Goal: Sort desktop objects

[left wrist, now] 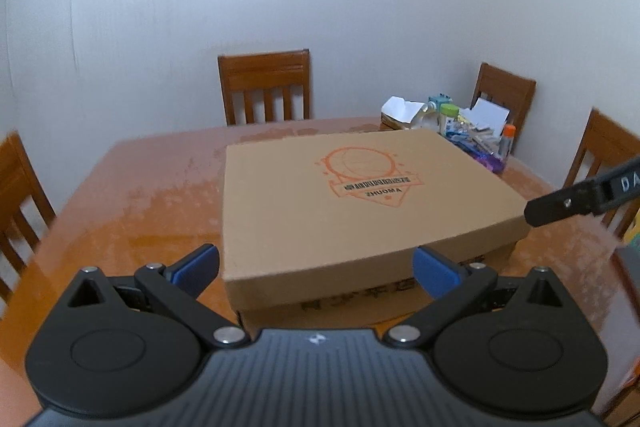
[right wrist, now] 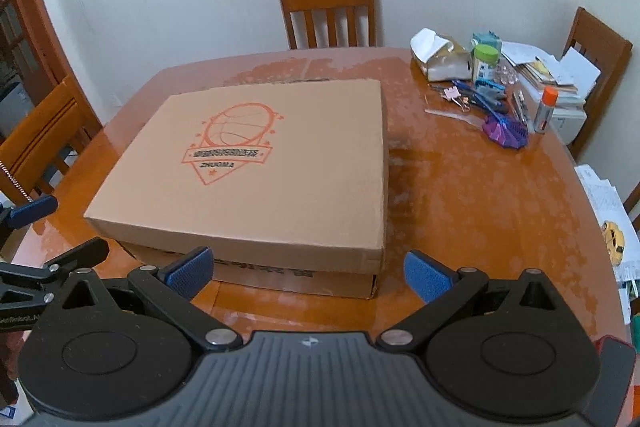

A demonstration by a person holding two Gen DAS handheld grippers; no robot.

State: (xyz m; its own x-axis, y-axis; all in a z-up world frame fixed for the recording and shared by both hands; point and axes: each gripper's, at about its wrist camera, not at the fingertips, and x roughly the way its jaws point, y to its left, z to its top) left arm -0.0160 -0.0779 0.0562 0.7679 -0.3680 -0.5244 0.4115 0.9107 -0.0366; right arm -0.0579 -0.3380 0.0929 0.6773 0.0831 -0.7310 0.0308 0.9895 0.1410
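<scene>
Right of the box (right wrist: 256, 167), at its far corner: the clutter (right wrist: 492, 95), well apart from both grippers. I hold the left gripper (left wrist: 316, 269) and right gripper (right wrist: 308, 269) wide open, empty, before the box's near edge; right is nearer.

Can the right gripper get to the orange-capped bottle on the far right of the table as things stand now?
Probably yes. The right gripper is open and empty, and the bare table to the right of the cardboard box leaves a free way toward the orange-capped bottle. Only a purple item lies close beside it.
</scene>
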